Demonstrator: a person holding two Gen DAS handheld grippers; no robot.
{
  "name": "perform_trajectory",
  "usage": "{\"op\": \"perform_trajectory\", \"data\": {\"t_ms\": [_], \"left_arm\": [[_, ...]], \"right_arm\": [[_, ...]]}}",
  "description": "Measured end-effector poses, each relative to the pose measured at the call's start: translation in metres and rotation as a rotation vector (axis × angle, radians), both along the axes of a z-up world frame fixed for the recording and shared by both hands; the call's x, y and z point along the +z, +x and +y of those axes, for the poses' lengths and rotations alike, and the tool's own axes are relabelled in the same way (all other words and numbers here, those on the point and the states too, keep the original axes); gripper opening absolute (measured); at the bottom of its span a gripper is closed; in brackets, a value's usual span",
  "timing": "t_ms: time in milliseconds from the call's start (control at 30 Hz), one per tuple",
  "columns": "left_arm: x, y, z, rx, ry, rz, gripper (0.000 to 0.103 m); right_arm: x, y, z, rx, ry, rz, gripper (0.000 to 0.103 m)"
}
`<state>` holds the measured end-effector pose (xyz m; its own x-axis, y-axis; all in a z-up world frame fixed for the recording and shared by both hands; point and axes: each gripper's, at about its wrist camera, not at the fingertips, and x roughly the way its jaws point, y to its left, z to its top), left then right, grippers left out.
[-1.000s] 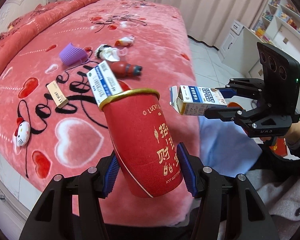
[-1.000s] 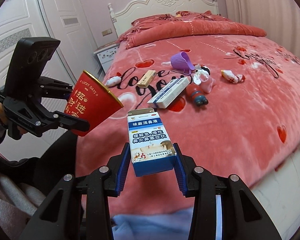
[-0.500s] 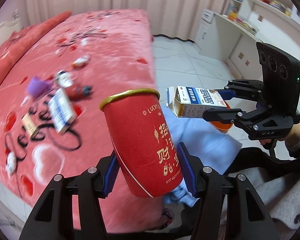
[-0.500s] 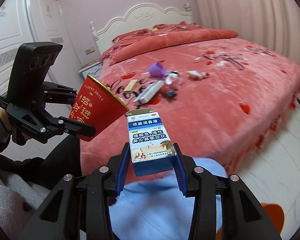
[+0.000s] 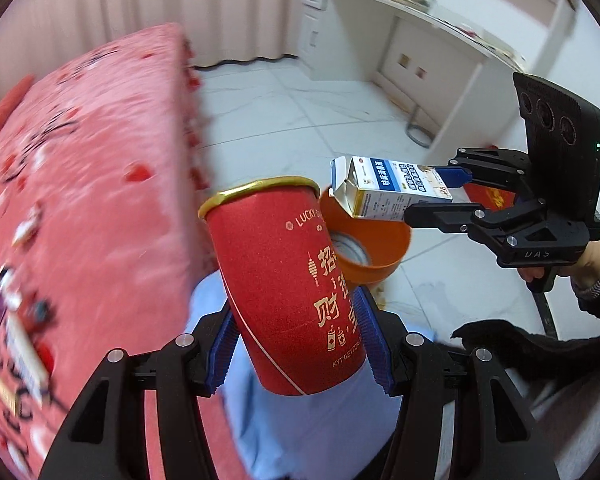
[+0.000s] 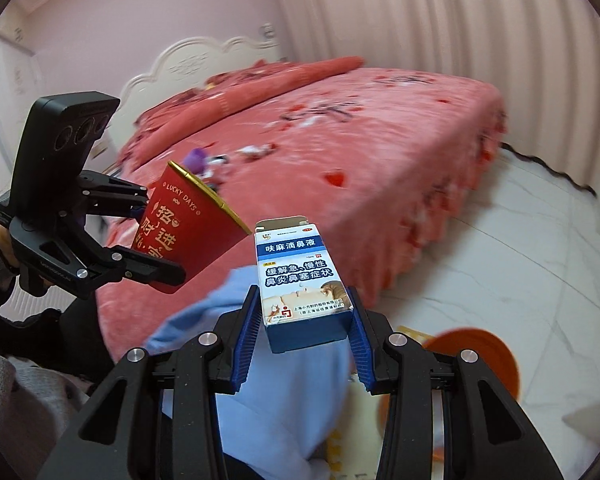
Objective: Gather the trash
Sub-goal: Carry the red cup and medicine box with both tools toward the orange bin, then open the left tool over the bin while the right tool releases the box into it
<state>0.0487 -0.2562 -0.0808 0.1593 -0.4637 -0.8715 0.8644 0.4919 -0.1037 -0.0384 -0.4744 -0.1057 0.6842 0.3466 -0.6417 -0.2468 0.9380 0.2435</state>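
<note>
Left gripper [image 5: 296, 344] clamped on red paper cup [image 5: 288, 280]; right gripper [image 6: 304, 344] clamped on nasal-drops box [image 6: 302, 284]. Neither yet dropped into orange bin [image 5: 376, 248] near right; more litter left on far bed [image 6: 340, 152].

In my left gripper [image 5: 298, 344] the cup [image 5: 288, 280] sits between the fingers, tilted, with its mouth up and away from me. To its right, my right gripper [image 5: 432, 196] holds the box [image 5: 388, 190] level, its open end toward the cup. The bin [image 5: 374, 248] stands on the floor [image 5: 300, 120], behind the cup and below the box. The bed [image 5: 80, 184] lies to the left, with small things on it.
</note>
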Motion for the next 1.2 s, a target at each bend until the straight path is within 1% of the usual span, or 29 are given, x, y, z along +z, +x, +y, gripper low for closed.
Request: {"op": "perform_trajectory", "data": {"t_ms": [167,400,633,800,967,1100,1200], "left_arm": [[-0.012,0.001,-0.048,-0.09,0.013,0.023,0.057],[-0.031,-0.003,-0.107,-0.19,0.016,0.074,0.057],[-0.064,-0.004,-0.163,-0.272,0.032,0.137,0.058],[-0.08,0.0,-0.183,-0.287,0.041,0.17,0.058],[-0.099,0.004,-0.202,-0.3,0.062,0.205,0.059],[-0.112,0.007,-0.208,-0.291,0.081,0.22,0.062],[-0.119,0.009,-0.212,-0.28,0.097,0.211,0.064]], "right_arm": [[-0.011,-0.021,-0.05,-0.125,0.016,0.022,0.042],[-0.032,-0.04,-0.097,-0.264,0.031,0.065,0.042],[-0.063,-0.049,-0.143,-0.385,0.043,0.119,0.042],[-0.084,-0.051,-0.164,-0.441,0.073,0.158,0.042],[-0.101,-0.045,-0.172,-0.465,0.073,0.187,0.042],[-0.113,-0.043,-0.176,-0.482,0.085,0.206,0.042],[-0.122,-0.041,-0.177,-0.488,0.088,0.223,0.042]]}}
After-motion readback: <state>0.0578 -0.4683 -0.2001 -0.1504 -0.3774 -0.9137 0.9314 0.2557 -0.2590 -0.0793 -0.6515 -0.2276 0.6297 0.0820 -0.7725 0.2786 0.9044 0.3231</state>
